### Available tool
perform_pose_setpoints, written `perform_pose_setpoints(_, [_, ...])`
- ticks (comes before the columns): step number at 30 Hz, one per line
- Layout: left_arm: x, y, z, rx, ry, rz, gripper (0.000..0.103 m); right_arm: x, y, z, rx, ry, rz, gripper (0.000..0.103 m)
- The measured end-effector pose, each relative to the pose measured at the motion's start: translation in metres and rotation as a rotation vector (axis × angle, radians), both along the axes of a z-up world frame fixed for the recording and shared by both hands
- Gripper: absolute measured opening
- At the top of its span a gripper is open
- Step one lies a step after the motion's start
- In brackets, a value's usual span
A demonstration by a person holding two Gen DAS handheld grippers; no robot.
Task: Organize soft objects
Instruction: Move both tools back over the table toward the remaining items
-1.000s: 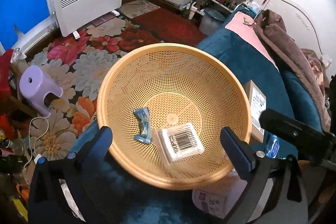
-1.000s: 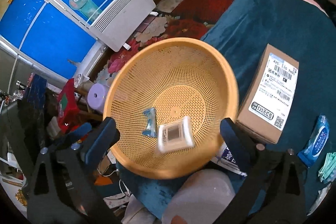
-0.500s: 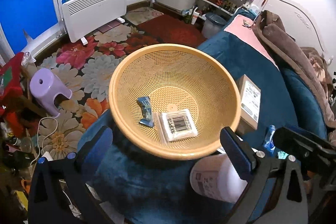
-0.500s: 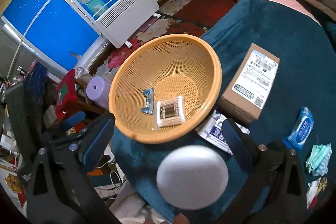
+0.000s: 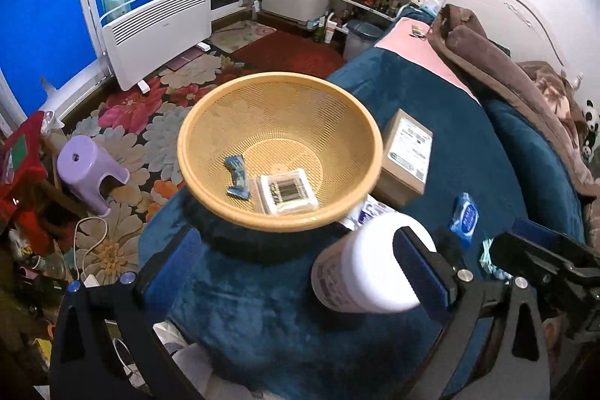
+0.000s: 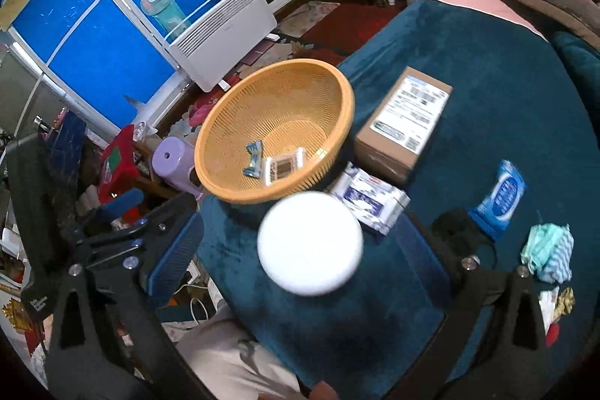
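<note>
An orange mesh basket (image 5: 277,107) (image 6: 277,92) stands on the dark teal bedspread. Inside it lie a small blue packet (image 5: 236,175) (image 6: 254,158) and a clear box with a barcode (image 5: 285,192) (image 6: 283,167). My left gripper (image 5: 292,268) hangs open, short of the basket's near rim. A white jar (image 5: 360,268) stands by its right finger. My right gripper (image 6: 300,250) is open above that jar's white lid (image 6: 310,242). To the right lie a tissue pack (image 6: 369,199), a blue wipes pack (image 6: 500,197) (image 5: 465,214) and a teal striped cloth (image 6: 549,250).
A cardboard box (image 5: 407,152) (image 6: 405,122) sits right of the basket, a black item (image 6: 455,227) beside the wipes. Brown blankets (image 5: 498,74) pile along the bed's far side. On the floral rug stand a purple stool (image 5: 90,167) and a white heater (image 5: 157,29).
Both grippers have drawn back from the basket, which looks smaller now. The clear box, blurred in motion before, lies still in the basket. The white jar has come into view.
</note>
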State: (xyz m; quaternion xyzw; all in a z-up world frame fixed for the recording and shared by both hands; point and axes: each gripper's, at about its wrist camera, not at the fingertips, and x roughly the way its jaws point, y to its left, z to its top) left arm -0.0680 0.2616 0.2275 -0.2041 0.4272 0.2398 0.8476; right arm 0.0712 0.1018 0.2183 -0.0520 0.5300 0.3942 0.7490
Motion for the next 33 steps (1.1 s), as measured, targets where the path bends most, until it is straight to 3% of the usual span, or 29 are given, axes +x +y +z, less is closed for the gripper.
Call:
perform_pose_setpoints(11, [0.002,-0.049,-0.006,0.013,0.032,-0.063,0.102,-0.008,-0.052,-0.010,-0.027,0.026,-0.047,0.103])
perform_pose_setpoints(33, [0.024,-0.144,-0.045,-0.020,0.126,-0.216,0.102,-0.012,-0.150,-0.044,-0.055,0.109,-0.186,0.103])
